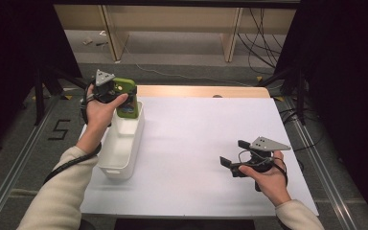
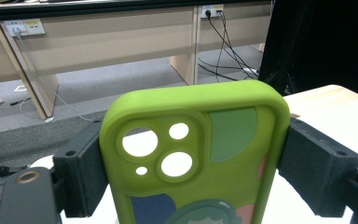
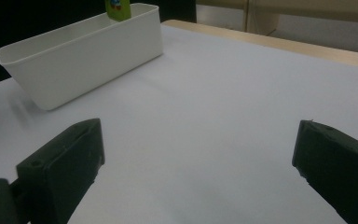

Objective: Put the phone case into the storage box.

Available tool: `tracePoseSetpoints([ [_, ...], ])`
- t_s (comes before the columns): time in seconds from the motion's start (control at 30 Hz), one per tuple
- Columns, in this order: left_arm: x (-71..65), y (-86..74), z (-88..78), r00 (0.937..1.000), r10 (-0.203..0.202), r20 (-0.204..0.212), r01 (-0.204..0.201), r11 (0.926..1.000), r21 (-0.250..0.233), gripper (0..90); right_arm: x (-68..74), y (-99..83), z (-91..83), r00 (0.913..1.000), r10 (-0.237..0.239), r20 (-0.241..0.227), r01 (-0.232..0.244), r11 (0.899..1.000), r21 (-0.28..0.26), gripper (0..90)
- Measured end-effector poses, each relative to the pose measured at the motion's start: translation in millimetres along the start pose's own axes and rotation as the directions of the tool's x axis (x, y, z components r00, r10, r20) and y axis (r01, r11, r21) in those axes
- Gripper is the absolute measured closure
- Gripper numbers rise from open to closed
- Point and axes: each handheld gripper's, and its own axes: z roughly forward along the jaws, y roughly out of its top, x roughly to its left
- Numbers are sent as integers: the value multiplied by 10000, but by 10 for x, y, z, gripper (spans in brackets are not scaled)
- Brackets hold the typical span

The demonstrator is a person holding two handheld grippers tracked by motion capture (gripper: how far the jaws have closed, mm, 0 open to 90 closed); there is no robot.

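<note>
Green phone case (image 2: 191, 158) in left gripper (image 1: 120, 98), above white bin's (image 1: 124, 148) far end

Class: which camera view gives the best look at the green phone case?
The left gripper view: the green phone case sits close up, camera cut-outs clear. The high view shows it small, above the white bin; the right gripper view shows its lower end.

Left hand-held gripper (image 1: 120, 96) gripping green phone case (image 1: 127, 98), over white bin (image 1: 124, 143)

lime-green phone case (image 2: 193, 154) with cartoon print, upright over the white bin's (image 1: 124, 153) far end.
</note>
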Motion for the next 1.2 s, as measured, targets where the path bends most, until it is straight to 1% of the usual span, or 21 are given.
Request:
tracePoseSetpoints([
  [0.2,19,4,3,10000,38,-31,-38,10000,46,163,-1,-1,-1,10000,1,-5,-1,10000,-9,32],
  [0.4,3,24,17,10000,59,-14,-59,10000,50,163,1,1,-2,10000,4,-13,-4,10000,0,31],
  [1.2,56,24,116,9997,-68,-218,73,9996,269,163,-12,1,-8,10000,-14,-4,14,10000,-34,32],
])
